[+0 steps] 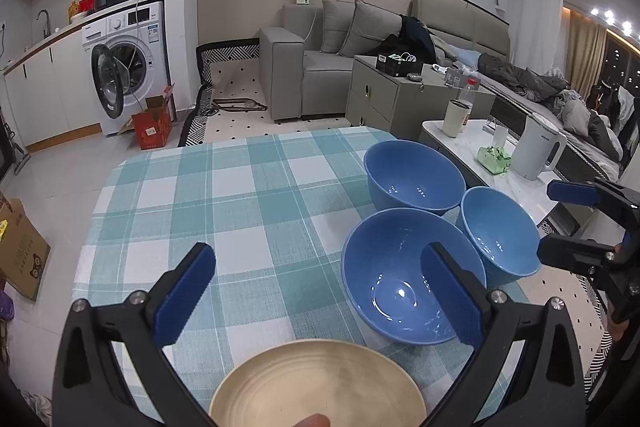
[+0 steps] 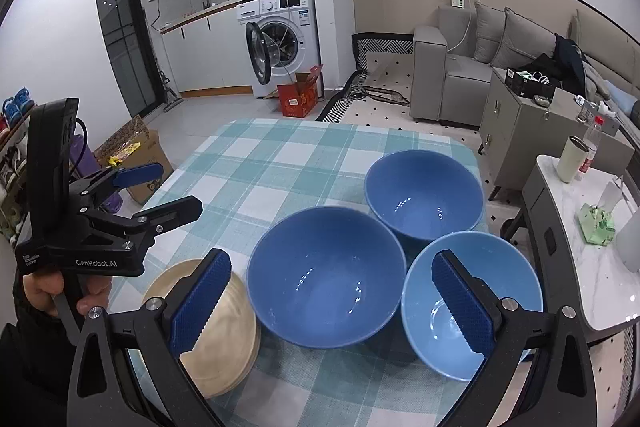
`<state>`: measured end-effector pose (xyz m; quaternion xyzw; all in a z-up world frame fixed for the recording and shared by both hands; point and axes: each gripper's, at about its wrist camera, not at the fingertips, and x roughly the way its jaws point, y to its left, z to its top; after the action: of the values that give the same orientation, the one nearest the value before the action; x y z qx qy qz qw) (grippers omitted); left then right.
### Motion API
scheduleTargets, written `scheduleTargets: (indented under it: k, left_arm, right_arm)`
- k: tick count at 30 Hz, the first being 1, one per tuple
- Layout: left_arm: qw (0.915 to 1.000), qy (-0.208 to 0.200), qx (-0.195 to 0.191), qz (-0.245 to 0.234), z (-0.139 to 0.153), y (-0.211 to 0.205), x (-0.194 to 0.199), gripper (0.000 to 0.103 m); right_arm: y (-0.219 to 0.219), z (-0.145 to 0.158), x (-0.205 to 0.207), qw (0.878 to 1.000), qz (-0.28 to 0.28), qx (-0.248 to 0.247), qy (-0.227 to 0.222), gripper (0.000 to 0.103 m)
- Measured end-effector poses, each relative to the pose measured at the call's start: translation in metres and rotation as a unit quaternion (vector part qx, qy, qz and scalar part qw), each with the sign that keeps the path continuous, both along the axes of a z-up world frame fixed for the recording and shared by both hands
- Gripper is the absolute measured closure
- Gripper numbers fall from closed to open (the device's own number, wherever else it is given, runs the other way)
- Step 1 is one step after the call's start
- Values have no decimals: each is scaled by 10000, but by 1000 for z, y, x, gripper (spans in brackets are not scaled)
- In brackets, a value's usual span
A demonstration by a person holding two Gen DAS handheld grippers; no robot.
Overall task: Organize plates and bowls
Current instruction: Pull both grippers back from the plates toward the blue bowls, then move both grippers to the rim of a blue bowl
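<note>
Three blue bowls stand close together on the right of the checked tablecloth: a large near bowl, a far bowl and a lighter blue bowl. A beige plate stack lies at the near edge, left of the bowls. My left gripper hovers open above the plates, holding nothing. My right gripper is open above the near and lighter bowls, its right finger over the lighter bowl.
A marble side table at the right carries a white kettle, a cup, a bottle and a green pack. Beyond it are a grey cabinet and a sofa. Cardboard boxes sit on the floor to the left.
</note>
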<state>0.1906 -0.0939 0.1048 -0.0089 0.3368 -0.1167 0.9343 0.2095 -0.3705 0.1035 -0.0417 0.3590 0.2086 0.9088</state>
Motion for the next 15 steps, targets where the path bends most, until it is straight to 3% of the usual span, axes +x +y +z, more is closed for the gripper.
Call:
scheduleTargets:
  k: [15]
  left_arm:
    - [9998, 78, 106, -133, 4, -25, 49, 0]
  right_arm:
    - [-26, 10, 46, 9997, -242, -11, 94, 1]
